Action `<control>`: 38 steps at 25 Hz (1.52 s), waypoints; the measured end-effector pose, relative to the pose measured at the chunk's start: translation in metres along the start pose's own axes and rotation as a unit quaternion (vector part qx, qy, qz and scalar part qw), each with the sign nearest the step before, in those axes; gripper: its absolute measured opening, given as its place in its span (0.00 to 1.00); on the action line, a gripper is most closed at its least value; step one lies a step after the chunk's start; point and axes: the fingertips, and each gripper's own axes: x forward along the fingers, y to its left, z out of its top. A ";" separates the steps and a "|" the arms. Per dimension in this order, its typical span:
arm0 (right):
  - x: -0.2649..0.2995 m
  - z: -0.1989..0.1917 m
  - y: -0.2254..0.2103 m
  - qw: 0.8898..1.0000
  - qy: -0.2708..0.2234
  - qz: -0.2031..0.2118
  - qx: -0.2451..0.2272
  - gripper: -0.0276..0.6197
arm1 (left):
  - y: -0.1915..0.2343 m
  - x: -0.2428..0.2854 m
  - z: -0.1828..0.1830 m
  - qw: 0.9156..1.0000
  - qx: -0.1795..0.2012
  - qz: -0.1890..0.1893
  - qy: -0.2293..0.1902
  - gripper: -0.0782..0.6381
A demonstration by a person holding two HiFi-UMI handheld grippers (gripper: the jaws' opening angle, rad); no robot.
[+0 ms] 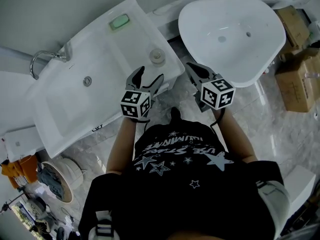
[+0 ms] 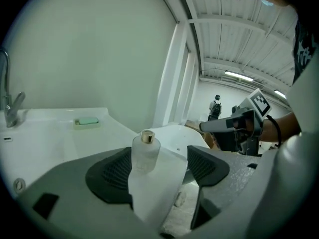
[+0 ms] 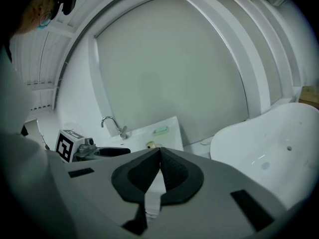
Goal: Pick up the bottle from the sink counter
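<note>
A small frosted bottle [image 1: 156, 56] with a gold cap stands upright near the right corner of the white sink counter [image 1: 125, 44]. My left gripper [image 1: 150, 74] hovers just in front of it with its jaws wide apart. In the left gripper view the bottle [image 2: 145, 153] stands a little ahead, in line with the gap between the two dark pads [image 2: 113, 173], and neither pad touches it. My right gripper [image 1: 196, 70] hangs off the counter's right edge, over the floor, its pads pressed together on nothing. The right gripper view shows the bottle [image 3: 150, 145] small and far off.
A green soap bar [image 1: 119, 22] lies at the counter's back, a chrome faucet [image 1: 42, 58] stands at its left by the basin [image 1: 87, 86]. A white bathtub [image 1: 230, 29] fills the right, with cardboard boxes [image 1: 300, 79] beyond it. A bucket [image 1: 57, 179] sits on the floor, lower left.
</note>
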 end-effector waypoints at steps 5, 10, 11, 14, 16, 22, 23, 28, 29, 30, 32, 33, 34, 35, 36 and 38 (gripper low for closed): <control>0.005 -0.004 -0.018 1.000 0.012 0.005 0.007 0.05 | 0.009 0.033 -0.003 1.000 0.002 0.019 0.013 0.60; 0.012 -0.007 -0.033 1.000 0.021 0.008 0.015 0.05 | 0.020 0.058 -0.010 0.999 0.005 0.035 0.040 0.60; 0.013 -0.008 -0.035 1.000 0.023 0.008 0.016 0.05 | 0.022 0.062 -0.011 0.998 0.005 0.036 0.044 0.60; 0.015 -0.010 -0.042 0.999 0.028 0.011 0.019 0.05 | 0.025 0.073 -0.015 0.998 0.007 0.041 0.056 0.60; 0.017 -0.011 -0.045 0.999 0.031 0.012 0.019 0.05 | 0.027 0.079 -0.016 0.997 0.009 0.044 0.061 0.60; 0.023 -0.010 -0.054 0.999 0.032 0.011 0.027 0.05 | 0.033 0.094 -0.020 0.995 0.010 0.053 0.080 0.60; 0.024 -0.011 -0.055 0.999 0.034 0.010 0.028 0.05 | 0.034 0.096 -0.021 0.995 0.010 0.051 0.083 0.60; 0.021 -0.016 -0.062 0.999 0.040 0.006 0.035 0.05 | 0.036 0.107 -0.022 0.993 0.009 0.055 0.105 0.60; 0.021 -0.018 -0.062 0.999 0.040 0.005 0.036 0.05 | 0.037 0.108 -0.024 0.992 0.009 0.057 0.112 0.60; 0.021 -0.019 -0.063 0.998 0.041 0.004 0.038 0.05 | 0.038 0.109 -0.025 0.991 0.008 0.060 0.118 0.60; 0.022 -0.021 -0.063 0.998 0.041 0.003 0.040 0.05 | 0.041 0.110 -0.027 0.990 0.005 0.062 0.126 0.60; 0.022 -0.021 -0.063 0.998 0.042 0.003 0.041 0.05 | 0.042 0.111 -0.027 0.990 0.005 0.063 0.128 0.60; 0.023 -0.022 -0.064 0.998 0.042 0.003 0.041 0.05 | 0.043 0.111 -0.027 0.990 0.005 0.063 0.128 0.60; 0.023 -0.022 -0.063 0.998 0.042 0.003 0.042 0.05 | 0.044 0.111 -0.027 0.990 0.006 0.063 0.128 0.60; 0.023 -0.023 -0.063 0.998 0.042 0.003 0.043 0.05 | 0.044 0.111 -0.027 0.990 0.008 0.064 0.128 0.60; 0.022 -0.022 -0.063 0.998 0.042 0.003 0.042 0.05 | 0.044 0.111 -0.026 0.989 0.014 0.066 0.130 0.60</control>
